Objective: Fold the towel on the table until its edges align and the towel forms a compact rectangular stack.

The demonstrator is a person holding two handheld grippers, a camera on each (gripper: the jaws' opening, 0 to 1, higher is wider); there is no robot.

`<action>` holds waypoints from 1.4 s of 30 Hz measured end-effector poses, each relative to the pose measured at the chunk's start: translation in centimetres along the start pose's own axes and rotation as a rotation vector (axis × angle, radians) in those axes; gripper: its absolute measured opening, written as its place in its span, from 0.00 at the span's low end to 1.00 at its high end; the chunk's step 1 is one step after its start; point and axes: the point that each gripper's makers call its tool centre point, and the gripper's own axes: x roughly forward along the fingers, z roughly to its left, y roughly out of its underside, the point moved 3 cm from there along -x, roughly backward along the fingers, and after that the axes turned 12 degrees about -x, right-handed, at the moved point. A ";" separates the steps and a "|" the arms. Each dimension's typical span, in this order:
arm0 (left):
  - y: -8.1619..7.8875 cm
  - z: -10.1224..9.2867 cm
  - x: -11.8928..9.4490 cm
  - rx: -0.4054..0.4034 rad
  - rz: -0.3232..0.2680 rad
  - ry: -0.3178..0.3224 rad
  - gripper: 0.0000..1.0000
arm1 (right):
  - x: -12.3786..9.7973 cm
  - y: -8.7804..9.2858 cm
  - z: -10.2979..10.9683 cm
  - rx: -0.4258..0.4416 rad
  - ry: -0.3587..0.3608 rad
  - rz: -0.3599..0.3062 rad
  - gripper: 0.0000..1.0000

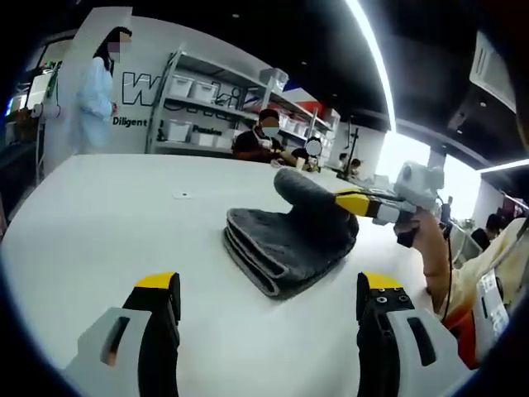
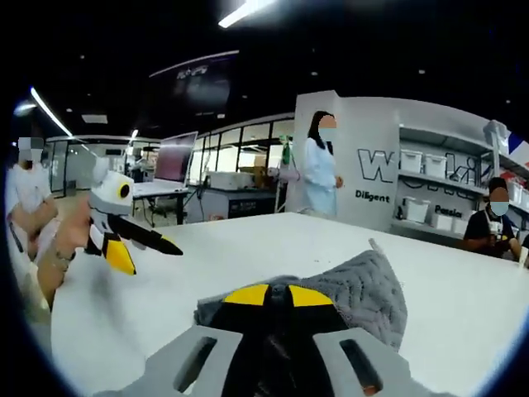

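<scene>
- In the left gripper view, the left gripper (image 1: 269, 302) is low over the table (image 1: 107, 223). Its two jaws stand wide apart and hold nothing.
- The towel (image 1: 285, 240) is dark grey. It lies folded in a thick pile on the table, just past the left gripper's jaws.
- The right gripper (image 1: 364, 203) comes in from the right side. A hand (image 1: 417, 227) holds it. Its yellow tips pinch one end of the towel and lift that end up off the pile.
- In the right gripper view, the right gripper's (image 2: 269, 296) jaws are tight together on the towel (image 2: 364, 289), which sticks up beside them.
- The left gripper (image 2: 145, 240) also shows there, on the left side, up above the table (image 2: 273, 240) and well apart from the towel.
- The table is big and white.
- Behind it are shelves (image 1: 211, 107) with white boxes, a white wall (image 2: 372, 165) with dark letters, and long lights (image 1: 372, 58) on a dark ceiling.
- A person in a white coat (image 2: 318, 174) stands by the wall. Another person (image 1: 260, 136) sits near the shelves.
</scene>
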 end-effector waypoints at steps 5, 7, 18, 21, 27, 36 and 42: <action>0.2 -0.2 0.0 0.001 0.000 0.000 0.86 | 0.7 -0.5 1.2 0.003 -0.020 -0.013 0.04; 0.4 -0.3 0.1 -0.001 0.003 0.002 0.86 | 0.9 -0.4 1.3 -0.001 -0.020 -0.009 0.03; 0.4 0.0 0.2 -0.003 0.011 -0.001 0.86 | 2.3 1.6 3.5 0.014 -0.071 0.052 0.03; 0.4 0.0 0.2 -0.004 0.014 0.000 0.86 | 2.5 2.1 4.1 0.012 -0.088 0.067 0.03; 0.3 0.2 0.2 -0.005 0.014 -0.005 0.86 | 3.1 4.5 5.0 0.009 -0.123 0.143 0.04; 0.3 0.3 0.3 -0.007 0.018 -0.006 0.86 | 2.4 3.6 4.7 -0.025 -0.095 0.111 0.26; 0.4 0.4 0.3 -0.005 0.019 -0.014 0.86 | 1.0 2.2 1.8 -0.241 0.134 0.109 0.36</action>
